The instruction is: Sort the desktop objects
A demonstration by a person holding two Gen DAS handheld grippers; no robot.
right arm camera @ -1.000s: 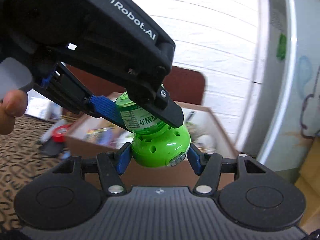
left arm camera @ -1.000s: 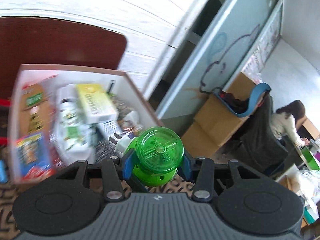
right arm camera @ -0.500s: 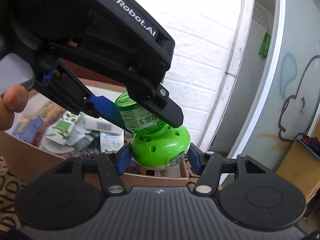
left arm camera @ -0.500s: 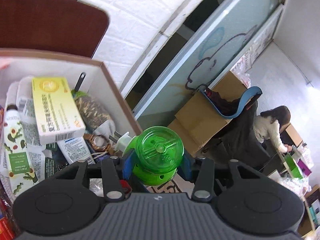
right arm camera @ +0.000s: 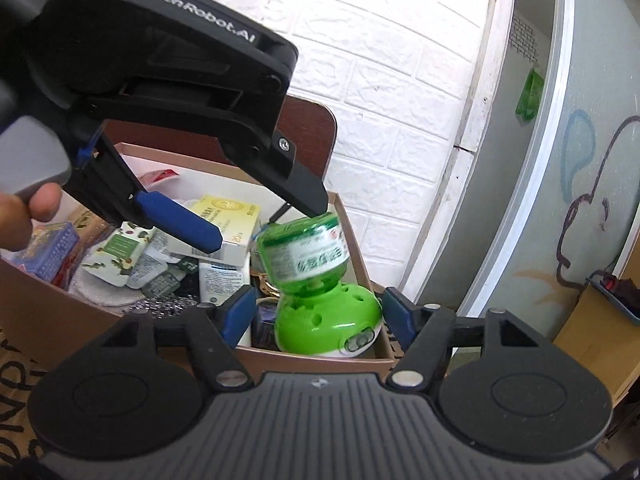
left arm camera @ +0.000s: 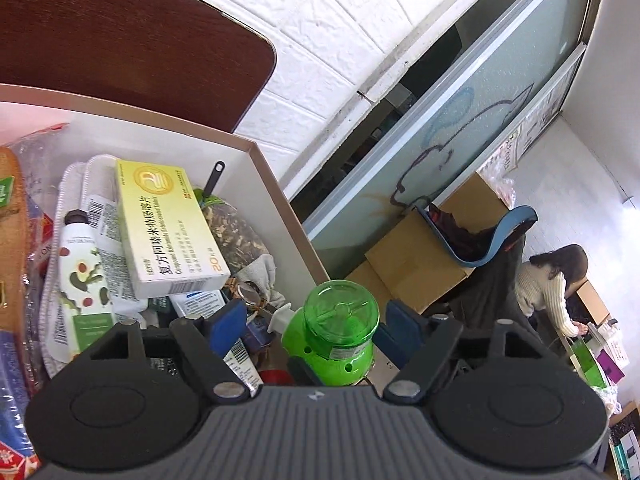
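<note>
Green mosquito-repellent plug-in [right arm camera: 320, 280] sits over the box [right arm camera: 360, 354] corner, bottle end tilted up-left. Both our grippers' jaws are opening, off it. Only our left view shows its white plug [left arm camera: 280, 316].

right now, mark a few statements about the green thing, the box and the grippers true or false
1. The green mosquito repeller is above the box's right corner. True.
2. The left gripper's fingers clamp its bottle. False: they are opening, pads clear of it.
3. A yellow medicine carton lies in the box. True.
4. The box holds nothing else. False: it is crowded.
5. The right gripper is shut. False: its fingers are opening.
</note>
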